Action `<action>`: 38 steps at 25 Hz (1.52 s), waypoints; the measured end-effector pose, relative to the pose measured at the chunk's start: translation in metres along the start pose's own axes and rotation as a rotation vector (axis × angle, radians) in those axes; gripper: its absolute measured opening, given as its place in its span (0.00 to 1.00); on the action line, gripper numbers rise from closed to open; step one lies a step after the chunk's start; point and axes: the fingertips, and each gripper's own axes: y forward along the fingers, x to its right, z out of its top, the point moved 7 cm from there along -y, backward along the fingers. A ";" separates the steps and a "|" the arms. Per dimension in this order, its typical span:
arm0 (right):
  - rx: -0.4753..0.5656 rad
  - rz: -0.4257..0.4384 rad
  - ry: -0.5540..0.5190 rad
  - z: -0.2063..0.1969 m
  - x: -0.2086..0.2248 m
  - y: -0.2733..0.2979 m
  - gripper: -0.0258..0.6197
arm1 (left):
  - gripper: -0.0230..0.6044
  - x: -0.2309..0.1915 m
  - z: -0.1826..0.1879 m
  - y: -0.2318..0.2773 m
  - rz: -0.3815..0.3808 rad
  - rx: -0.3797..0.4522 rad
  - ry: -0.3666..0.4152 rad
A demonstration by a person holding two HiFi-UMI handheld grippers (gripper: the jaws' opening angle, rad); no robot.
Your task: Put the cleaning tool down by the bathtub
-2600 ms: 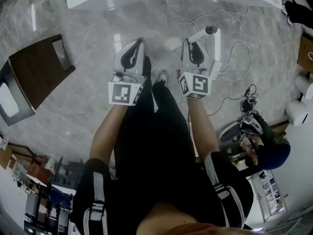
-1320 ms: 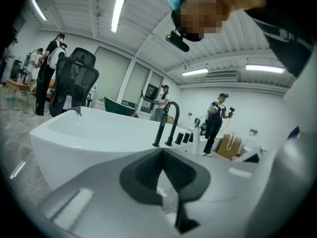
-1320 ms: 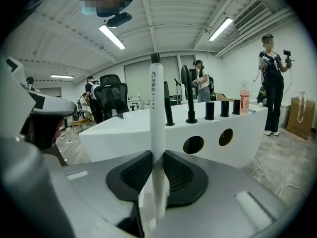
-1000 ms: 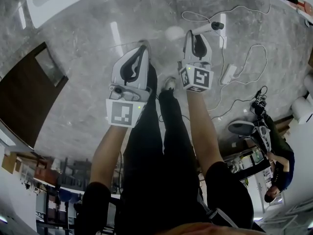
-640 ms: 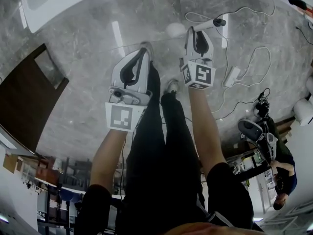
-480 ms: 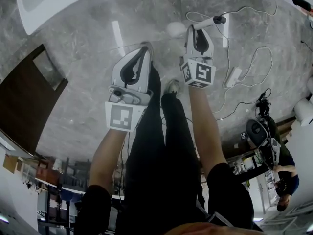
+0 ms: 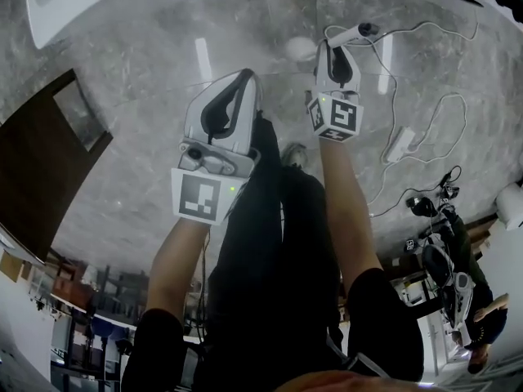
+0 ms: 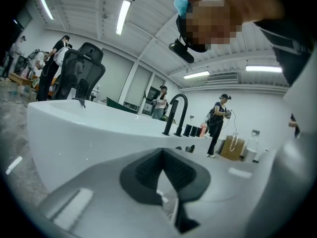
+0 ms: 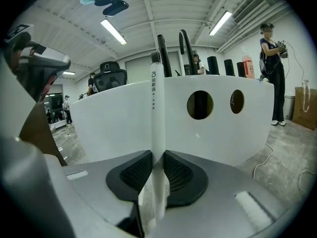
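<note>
Jaws of right gripper [image 9: 157, 170] pinching cleaning tool [image 9: 157, 113] by its white handle, upright, close before bathtub [image 9: 114, 123]. Left gripper [image 8: 162, 175] jaws pressed together, empty. Not yet released; likely left: lower to floor [image 7: 147, 96], let go.

Bare marble floor [image 7: 139, 96] lies open ahead of the left gripper [image 7: 245, 77], right up to the bathtub [image 7: 73, 2]. A dark wooden panel [image 7: 41, 162] blocks the far left. On the right, a white cable [image 7: 445, 109] and its adapter [image 7: 402, 144] clutter the floor. The bathtub's side stands near ahead of the right gripper [image 7: 331, 46].
</note>
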 end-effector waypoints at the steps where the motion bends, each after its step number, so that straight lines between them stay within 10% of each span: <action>1: 0.002 0.003 -0.005 -0.006 0.001 0.003 0.16 | 0.05 -0.002 -0.005 0.001 -0.001 -0.001 0.003; 38: -0.013 0.028 -0.043 -0.072 0.005 0.096 0.16 | 0.05 -0.028 -0.056 0.026 -0.003 0.003 0.000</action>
